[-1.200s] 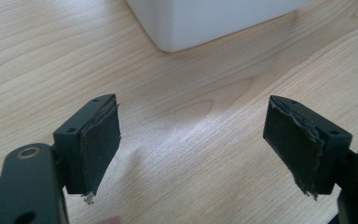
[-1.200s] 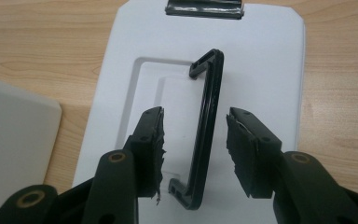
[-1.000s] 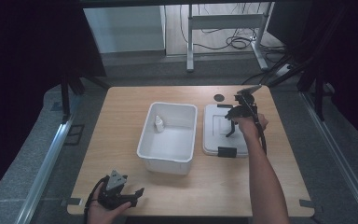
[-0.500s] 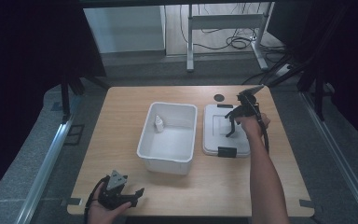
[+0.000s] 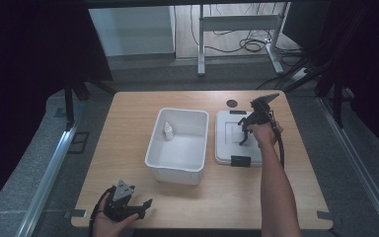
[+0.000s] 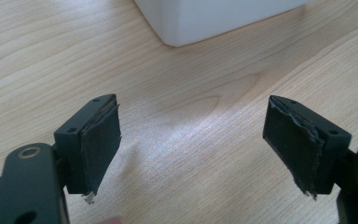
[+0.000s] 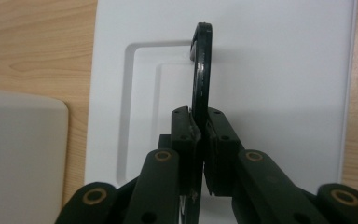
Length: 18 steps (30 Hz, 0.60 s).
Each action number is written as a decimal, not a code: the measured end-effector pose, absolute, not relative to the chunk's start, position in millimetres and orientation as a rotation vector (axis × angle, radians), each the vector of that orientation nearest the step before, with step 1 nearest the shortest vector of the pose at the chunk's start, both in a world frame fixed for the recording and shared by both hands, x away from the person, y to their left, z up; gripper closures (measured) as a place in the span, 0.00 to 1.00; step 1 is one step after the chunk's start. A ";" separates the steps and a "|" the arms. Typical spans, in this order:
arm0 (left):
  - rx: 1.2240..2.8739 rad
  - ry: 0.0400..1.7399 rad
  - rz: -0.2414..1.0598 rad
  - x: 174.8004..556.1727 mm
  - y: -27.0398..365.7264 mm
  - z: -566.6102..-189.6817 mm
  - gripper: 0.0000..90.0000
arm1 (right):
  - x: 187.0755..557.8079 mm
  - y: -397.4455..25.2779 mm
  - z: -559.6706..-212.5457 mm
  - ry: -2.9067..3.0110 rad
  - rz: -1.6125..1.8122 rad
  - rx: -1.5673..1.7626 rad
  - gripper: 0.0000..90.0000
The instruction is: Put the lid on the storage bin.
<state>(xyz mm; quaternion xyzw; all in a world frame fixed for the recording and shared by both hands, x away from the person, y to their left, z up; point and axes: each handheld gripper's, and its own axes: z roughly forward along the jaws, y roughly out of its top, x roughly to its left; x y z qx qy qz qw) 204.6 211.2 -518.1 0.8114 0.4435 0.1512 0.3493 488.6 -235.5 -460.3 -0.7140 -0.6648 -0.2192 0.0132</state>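
Lid handle (image 7: 201, 70) clamped by right gripper (image 7: 199, 135); left gripper (image 6: 193, 144) wide; one bin (image 5: 177, 168).

No writing, label, brand mark or number can be read anywhere in these views. The white plastic lid (image 7: 242, 70), the white plastic tub (image 5: 177, 143) and the pale wooden table (image 5: 128, 128) all show plain, unmarked surfaces.
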 end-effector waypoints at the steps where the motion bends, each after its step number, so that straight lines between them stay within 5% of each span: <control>1: 2.103 1.149 0.392 204.6 211.2 -518.1 0.21 | 488.6 -235.5 -460.3 -2.071 -0.683 -2.224 0.94; 18: 2.095 1.146 0.399 205.2 211.8 -515.4 0.21 | 463.1 -235.7 -414.1 -2.027 -0.820 -2.248 0.95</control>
